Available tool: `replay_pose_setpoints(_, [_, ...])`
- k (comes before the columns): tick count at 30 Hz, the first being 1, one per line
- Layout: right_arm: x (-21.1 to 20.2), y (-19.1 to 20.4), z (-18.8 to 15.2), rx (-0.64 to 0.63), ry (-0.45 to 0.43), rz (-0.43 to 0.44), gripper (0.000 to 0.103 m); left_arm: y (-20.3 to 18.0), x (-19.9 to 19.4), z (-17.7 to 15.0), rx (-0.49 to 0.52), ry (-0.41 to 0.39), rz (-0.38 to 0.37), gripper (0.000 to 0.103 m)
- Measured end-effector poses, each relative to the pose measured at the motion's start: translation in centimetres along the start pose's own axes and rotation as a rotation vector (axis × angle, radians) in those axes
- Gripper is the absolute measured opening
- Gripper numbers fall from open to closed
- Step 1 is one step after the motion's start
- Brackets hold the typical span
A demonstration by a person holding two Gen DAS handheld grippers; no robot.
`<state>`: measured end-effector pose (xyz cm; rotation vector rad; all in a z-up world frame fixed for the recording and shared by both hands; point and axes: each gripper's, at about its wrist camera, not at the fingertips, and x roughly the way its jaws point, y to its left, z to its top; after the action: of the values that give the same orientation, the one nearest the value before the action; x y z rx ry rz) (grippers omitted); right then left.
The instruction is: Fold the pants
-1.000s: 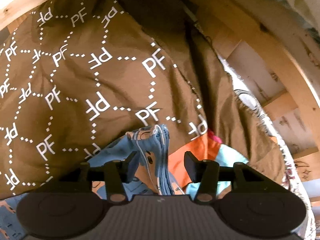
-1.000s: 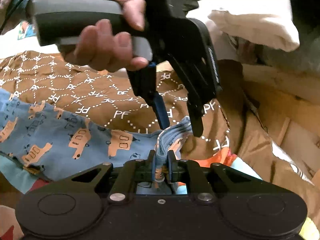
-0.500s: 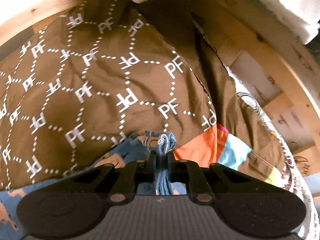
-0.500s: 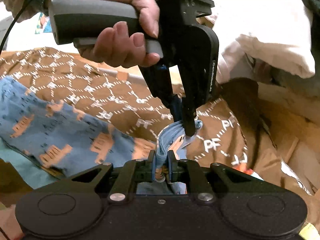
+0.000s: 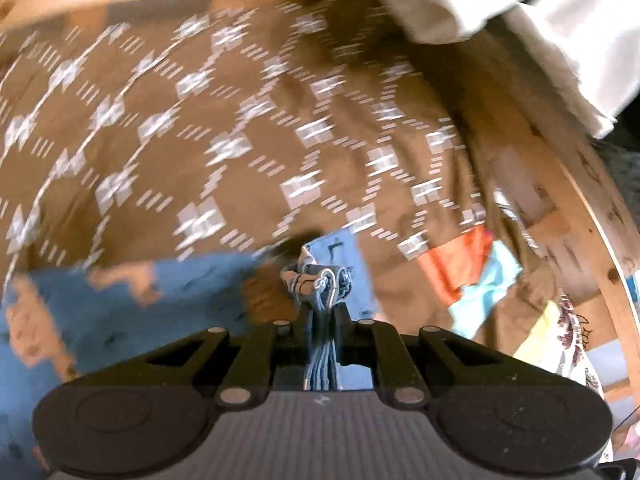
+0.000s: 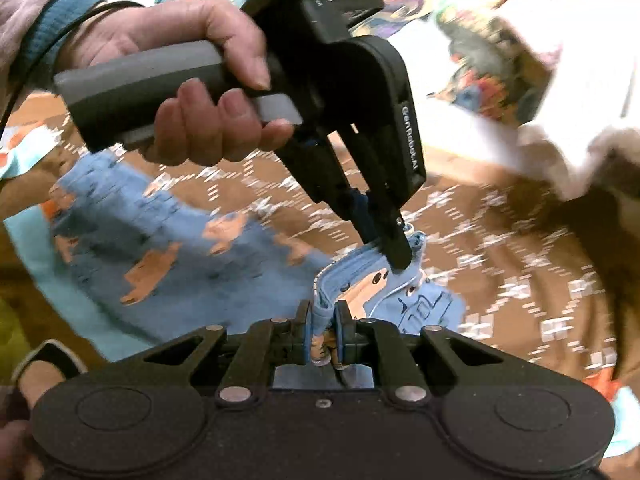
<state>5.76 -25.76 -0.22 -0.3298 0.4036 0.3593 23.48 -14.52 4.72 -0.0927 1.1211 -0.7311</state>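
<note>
The left gripper [image 5: 323, 312] is clenched on a bunched edge of the blue pants [image 5: 160, 304], the gathered layers and a pale drawstring poking up between its closed fingers; the rest of the garment trails off to that gripper's left, blurred, over a brown blanket [image 5: 224, 128] with a white diamond print that fills the space ahead. Ahead and to the right a white cloth [image 5: 500, 12] hangs over a wooden frame [image 5: 576, 208]. In the right wrist view, the right gripper [image 6: 321, 330] is likewise grasping the pants [image 6: 168, 256], pinching a fold of the waistband between its shut fingers, while the fabric spreads away to its left over the same blanket [image 6: 500, 264]. Just ahead of it, the left gripper [image 6: 394, 250], carried by the person's left hand [image 6: 192, 92], bites down on the same waistband edge from above, close to the right gripper's tips.
</note>
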Motion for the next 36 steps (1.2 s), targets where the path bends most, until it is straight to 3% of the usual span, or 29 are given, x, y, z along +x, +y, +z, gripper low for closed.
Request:
replay_pose_setpoints(8, [3.7, 5.0, -0.5, -0.066, 0.084, 0.068, 0.012, 8.5, 0.6, -3.9, -0.081, -0.025, -0.048, 0.012])
replay_pose_setpoints(10, [4.5, 5.6, -0.7, -0.080, 0.098, 0.064, 0.013, 9.9, 0.8, -4.7, -0.109, -0.039, -0.067, 0.021])
replay_pose_setpoints(15, [4.7, 6.4, -1.6, -0.119, 0.112, 0.051, 0.021, 11.4, 1.0, -5.4, -0.164, -0.067, -0.123, 0.034])
replay_pose_setpoints(19, [4.4, 6.6, -2.1, -0.146, 0.120, 0.015, 0.030, 10.9, 1.1, -5.4, -0.150, -0.076, -0.104, 0.039])
replay_pose_setpoints(22, [4.5, 6.8, -2.3, -0.154, 0.132, -0.003, 0.033, 10.4, 1.3, -5.4, -0.152, -0.087, -0.071, 0.037])
replay_pose_setpoints(24, [4.6, 6.9, -2.3, -0.148, 0.140, -0.007, 0.033, 10.2, 1.5, -5.4, -0.152, -0.087, -0.037, 0.022])
replay_pose_setpoints(26, [4.8, 6.8, -2.2, -0.129, 0.148, -0.005, 0.028, 10.1, 1.5, -5.4, -0.147, -0.090, -0.016, 0.018])
replay_pose_setpoints(27, [4.8, 6.8, -2.1, -0.123, 0.147, -0.005, 0.020, 10.0, 1.4, -5.5, -0.148, -0.094, -0.014, 0.016])
replay_pose_setpoints(36, [3.9, 7.3, -1.3, -0.126, 0.102, -0.027, 0.014, 9.9, -1.0, -5.4, -0.127, -0.146, -0.020, 0.011])
